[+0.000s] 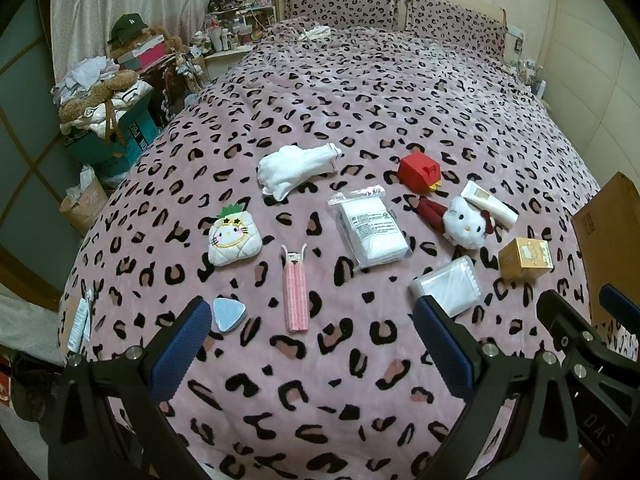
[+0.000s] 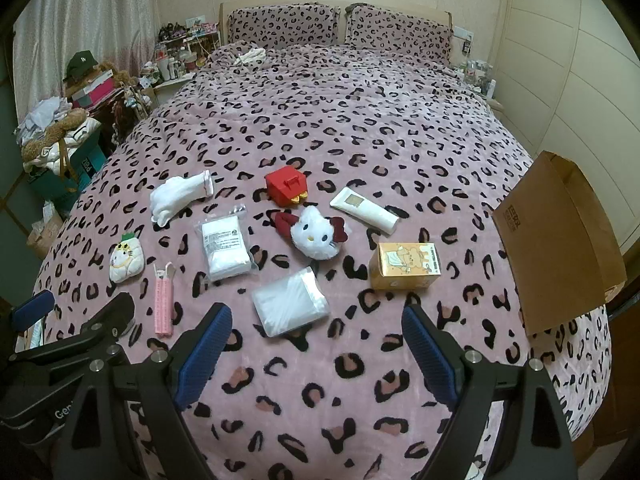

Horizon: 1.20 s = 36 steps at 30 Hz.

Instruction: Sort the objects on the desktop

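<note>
Both tools spread & empty over the bed – sorting not yet begun, by the look of it.

Left tool (image 1: pixel 312 344) hangs w/ fingers wide apart, nothing between; pink clip (image 1: pixel 295 290) lies just ahead, blue triangle pad (image 1: pixel 228 314) by its left finger. Right tool (image 2: pixel 316 348) likewise wide, clear packet (image 2: pixel 290 304) just ahead of it. Farther out: orange box (image 2: pixel 405 266), kitty plush (image 2: pixel 316 232), white tube (image 2: pixel 364 210), red box (image 2: pixel 286 188), bagged white pack (image 2: pixel 224 250), white gloves (image 2: pixel 180 196), pineapple pouch (image 2: pixel 124 262). All lie apart on the leopard blanket (image 2: pixel 360 128). Paper bag (image 2: pixel 560 248) stands at the right edge, prob. the bin. Next, imo: right tool drops onto the packet, closes, carries to bag. Little in the way; soft blanket may sag, flat packet hard to pinch.
</note>
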Motion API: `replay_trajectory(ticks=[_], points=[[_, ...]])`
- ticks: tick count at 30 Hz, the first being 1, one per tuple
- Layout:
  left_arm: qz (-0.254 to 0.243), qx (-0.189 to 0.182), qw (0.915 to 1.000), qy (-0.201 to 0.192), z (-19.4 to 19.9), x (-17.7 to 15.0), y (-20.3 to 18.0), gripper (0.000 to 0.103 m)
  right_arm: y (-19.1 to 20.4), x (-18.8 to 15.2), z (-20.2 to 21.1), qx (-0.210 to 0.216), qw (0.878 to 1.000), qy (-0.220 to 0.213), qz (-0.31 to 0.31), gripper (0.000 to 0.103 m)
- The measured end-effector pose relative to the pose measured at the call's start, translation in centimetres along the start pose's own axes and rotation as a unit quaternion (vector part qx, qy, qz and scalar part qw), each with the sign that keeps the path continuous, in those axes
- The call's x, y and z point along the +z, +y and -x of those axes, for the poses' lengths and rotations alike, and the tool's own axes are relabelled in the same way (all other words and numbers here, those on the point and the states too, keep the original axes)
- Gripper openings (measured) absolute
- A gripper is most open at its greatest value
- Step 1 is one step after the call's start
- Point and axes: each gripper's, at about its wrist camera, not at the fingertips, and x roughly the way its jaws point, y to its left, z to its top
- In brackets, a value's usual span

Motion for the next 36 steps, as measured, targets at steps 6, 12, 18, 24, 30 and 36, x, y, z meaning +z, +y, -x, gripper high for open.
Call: replay_trajectory(ticks=[6,12,18,24,30,36], points=[[0.000,0.000,1.0000,-0.001,0.16,-0.03,0.00,0.101,0.05,0.04,0.26,-0.002,1.000,-0.002,-0.002,0.089],[-0.003,-0.002,1.0000,0.000,0.25,-0.03,0.03,0.101,0.06,0.03,0.26,-0.002,1.000,-0.002,-0.002,0.089],[-0.003,-0.002,1.0000,0.000,0.17,-0.04,-0.03,0.101,0.01,-0.01,0.15,-0.002,1.000,-0.002,-0.003,0.089],[-0.003,-0.002,1.0000,0.000,0.14,-0.03,-0.02,0.101,-0.04,0.02,0.15,-0.001,1.000,-0.001,-0.004,0.089],[-0.003,-0.001,1.0000,-0.001,0.32,-0.06,-0.04,0.101,-0.05,0.03,0.17,-0.001,1.000,-0.001,-0.003,0.089],[-0.004,-0.002,1.0000,0.000,0.43,-0.08,-0.02,0.101,-0.05,0.06,0.30,-0.002,1.000,-0.001,-0.004,0.089]])
